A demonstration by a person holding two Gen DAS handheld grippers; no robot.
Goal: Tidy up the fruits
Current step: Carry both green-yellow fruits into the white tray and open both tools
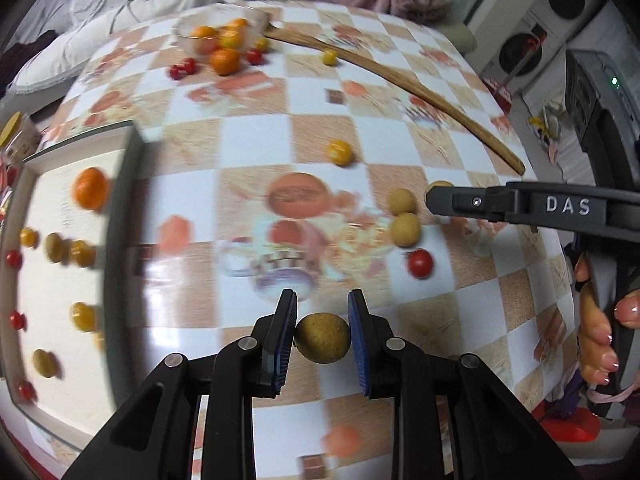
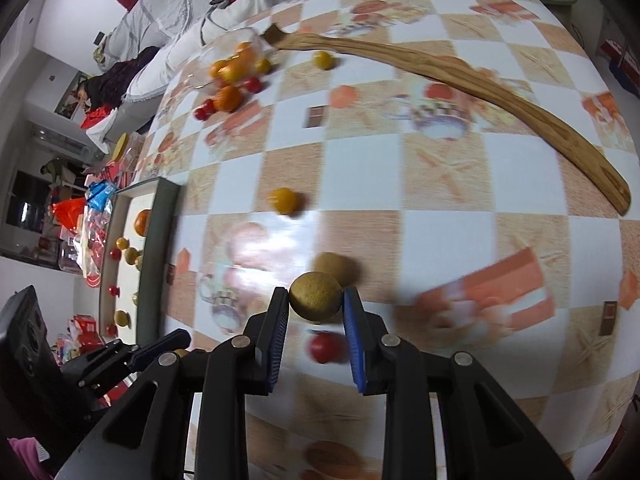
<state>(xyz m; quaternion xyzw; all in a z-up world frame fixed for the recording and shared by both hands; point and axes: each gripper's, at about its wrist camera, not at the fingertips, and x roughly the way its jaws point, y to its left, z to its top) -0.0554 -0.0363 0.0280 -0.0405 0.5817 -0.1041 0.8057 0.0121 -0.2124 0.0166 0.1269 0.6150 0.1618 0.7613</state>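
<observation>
Left gripper (image 1: 322,336): closed partway on a brown longan (image 1: 322,338), pads pressing both its sides, lifted clear of the bench (image 1: 460,312) for carrying.
Right gripper (image 2: 316,312): narrowed around a second longan (image 2: 316,296); blur makes it hard to say whether the pads grip it yet.
Near fruit: a cherry tomato (image 2: 323,348) and another longan (image 2: 336,268) lie just beside the right gripper, loose.
Tray (image 1: 132,208): at the left, already holding sorted fruit in rows, likely the destination.
Far end: a glass bowl (image 1: 224,28) with an orange (image 1: 226,61) and tomatoes spilled beside it; a long wooden stick (image 1: 400,80) crosses the bench.
</observation>
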